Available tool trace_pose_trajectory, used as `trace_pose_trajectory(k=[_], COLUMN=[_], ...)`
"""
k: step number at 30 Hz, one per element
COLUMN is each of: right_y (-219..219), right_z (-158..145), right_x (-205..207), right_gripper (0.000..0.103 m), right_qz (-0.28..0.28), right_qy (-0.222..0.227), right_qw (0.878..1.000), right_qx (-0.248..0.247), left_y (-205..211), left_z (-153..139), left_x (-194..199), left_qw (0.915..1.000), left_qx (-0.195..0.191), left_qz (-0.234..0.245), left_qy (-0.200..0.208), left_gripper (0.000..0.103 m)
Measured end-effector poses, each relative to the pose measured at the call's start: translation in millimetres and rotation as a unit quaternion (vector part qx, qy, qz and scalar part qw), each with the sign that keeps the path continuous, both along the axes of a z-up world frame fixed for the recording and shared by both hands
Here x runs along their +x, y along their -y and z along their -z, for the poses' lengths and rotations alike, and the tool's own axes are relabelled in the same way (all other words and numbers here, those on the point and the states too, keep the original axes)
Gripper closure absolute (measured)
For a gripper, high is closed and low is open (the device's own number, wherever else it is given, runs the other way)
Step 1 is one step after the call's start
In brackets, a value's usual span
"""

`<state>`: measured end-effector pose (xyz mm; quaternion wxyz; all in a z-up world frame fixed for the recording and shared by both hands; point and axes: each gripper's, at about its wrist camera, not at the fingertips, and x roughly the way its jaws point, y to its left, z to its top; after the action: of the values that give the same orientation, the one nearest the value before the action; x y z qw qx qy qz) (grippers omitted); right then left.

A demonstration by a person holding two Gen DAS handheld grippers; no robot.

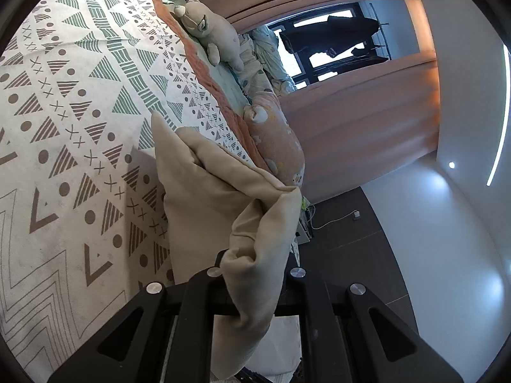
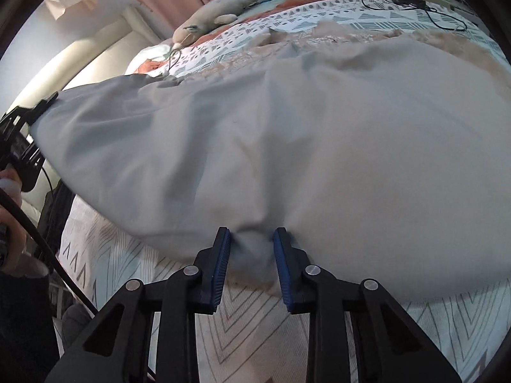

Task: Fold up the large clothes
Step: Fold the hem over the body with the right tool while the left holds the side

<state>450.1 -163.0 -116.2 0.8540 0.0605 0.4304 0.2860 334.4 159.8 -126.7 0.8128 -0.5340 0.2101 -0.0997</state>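
Note:
A large beige garment (image 2: 319, 134) lies spread over the patterned bedspread (image 2: 242, 312). My right gripper (image 2: 252, 239) has its blue-padded fingers (image 2: 220, 268) on either side of a bunched fold at the garment's near edge, with a gap between the pads. My left gripper (image 1: 252, 274) is shut on a corner of the same beige garment (image 1: 220, 188), which drapes over and hides its fingers and is lifted off the bed. The left gripper also shows at the far left of the right wrist view (image 2: 28, 121), holding the garment's corner.
A plush toy (image 1: 214, 28) and a pink printed pillow (image 1: 281, 134) lie along the far side of the bed. A black cable and small device (image 2: 408, 0) lie on the bedspread. Pink curtains (image 1: 351, 121), a window and dark floor (image 1: 357, 242) lie beyond.

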Motion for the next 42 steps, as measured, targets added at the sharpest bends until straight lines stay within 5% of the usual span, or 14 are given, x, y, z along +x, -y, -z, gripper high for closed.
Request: trace_pose_trajectory(k=[14, 23, 29, 37, 42], right_y=[-7.2, 21.5, 88.0, 207.6, 262.3], right_z=[11.2, 19.2, 3.7, 2.7, 5.7], right_x=[39.1, 22.2, -15.2, -62.0, -77.8], right_gripper=[0.079, 0.079, 0.075, 0.075, 0.053], right_qz=[0.038, 0.030, 0.068, 0.177, 0.237], right_qy=[-0.009, -0.010, 0.006, 0.009, 0.012], right_qw=[0.996, 0.991, 0.979, 0.959, 0.945], right_qx=[0.077, 0.129, 0.193, 0.220, 0.225], left_y=[69.1, 142.8, 204.6, 281.1, 334.9], left_z=[-84.7, -123.6, -140.1, -127.2, -107.7], left_x=[44.9, 76.0, 103.7, 138.6, 151.9], left_qw=[0.9911, 0.9803, 0.9734, 0.9613, 0.9512], left_qx=[0.019, 0.028, 0.049, 0.054, 0.061], left_qz=[0.109, 0.175, 0.209, 0.265, 0.301], left_qy=[0.074, 0.088, 0.080, 0.052, 0.030], left_gripper=[0.091, 0.091, 0.091, 0.091, 0.091])
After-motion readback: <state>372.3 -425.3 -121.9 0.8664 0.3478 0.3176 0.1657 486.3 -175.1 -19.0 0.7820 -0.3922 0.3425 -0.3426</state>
